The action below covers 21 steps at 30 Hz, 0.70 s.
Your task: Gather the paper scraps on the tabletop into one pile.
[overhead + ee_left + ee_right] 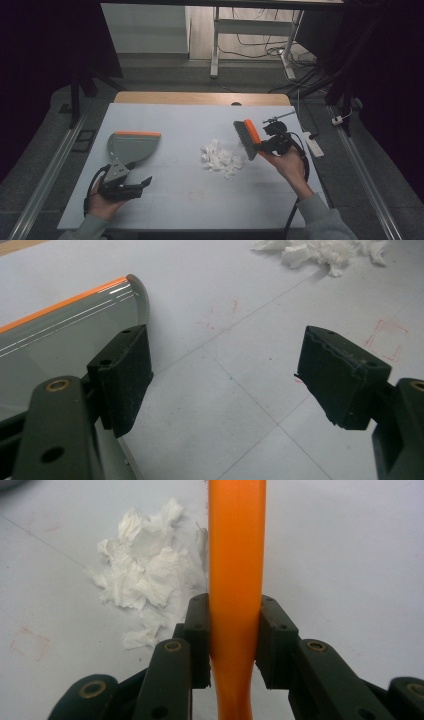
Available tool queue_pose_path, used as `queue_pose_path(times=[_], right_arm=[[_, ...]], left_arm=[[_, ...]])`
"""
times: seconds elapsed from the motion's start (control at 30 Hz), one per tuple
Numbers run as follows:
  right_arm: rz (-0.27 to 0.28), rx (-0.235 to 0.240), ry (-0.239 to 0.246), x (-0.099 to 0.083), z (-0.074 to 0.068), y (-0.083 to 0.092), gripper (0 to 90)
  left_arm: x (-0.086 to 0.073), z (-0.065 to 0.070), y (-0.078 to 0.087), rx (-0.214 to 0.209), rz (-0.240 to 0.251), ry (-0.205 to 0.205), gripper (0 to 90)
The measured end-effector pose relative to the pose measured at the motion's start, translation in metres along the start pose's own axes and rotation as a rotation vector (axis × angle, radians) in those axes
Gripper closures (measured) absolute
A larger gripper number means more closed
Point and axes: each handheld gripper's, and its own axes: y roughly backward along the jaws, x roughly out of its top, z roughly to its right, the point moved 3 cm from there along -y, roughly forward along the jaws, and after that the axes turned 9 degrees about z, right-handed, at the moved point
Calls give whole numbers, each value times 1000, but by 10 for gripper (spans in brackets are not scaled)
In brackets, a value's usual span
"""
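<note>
A grey dustpan (131, 146) with an orange lip lies on the table's left side; in the left gripper view the dustpan (55, 335) sits just left of my jaws. My left gripper (142, 183) is open near the front left, a little below the pan, with nothing between its pads (125, 375). A pile of torn white paper scraps (221, 159) lies mid-table. My right gripper (265, 146) is shut on the orange handle (236, 580) of a hand brush (247, 138), whose grey bristles hang just right of the paper scraps (142, 575).
The white table top (190, 195) has bare room in front of and behind the scraps. A wooden strip (200, 97) runs along the far edge. A power strip (314, 144) and cables lie on the floor to the right.
</note>
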Motion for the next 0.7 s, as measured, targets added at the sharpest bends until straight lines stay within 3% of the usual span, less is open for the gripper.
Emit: queue_pose_path(times=[0.1,0.2,0.27,0.33,0.43,0.53,0.6,0.7], right_arm=[[30,7,11,-7,4,8,699],[28,52,35,-13,3,7,699],[4,91,40,-12,-2,0,699],[-71,107,96,-8,-9,-10,699],[-168,46,204,1,-22,-25,699],[-242,-9,225,5,-27,-35,699],[-242,-28,253,5,-27,-38,699],[-163,61,207,9,-24,-27,699]], left_arm=[[0,0,0,2,0,4,222],[1,0,-2,1,-5,2,223],[1,1,-3,-2,-9,-1,223],[1,2,-4,-1,-10,-5,223],[1,1,-2,3,-6,-1,223],[0,-1,-1,4,-3,6,223],[-1,-2,-1,2,-5,5,223],[-1,-2,-1,0,-4,5,223]])
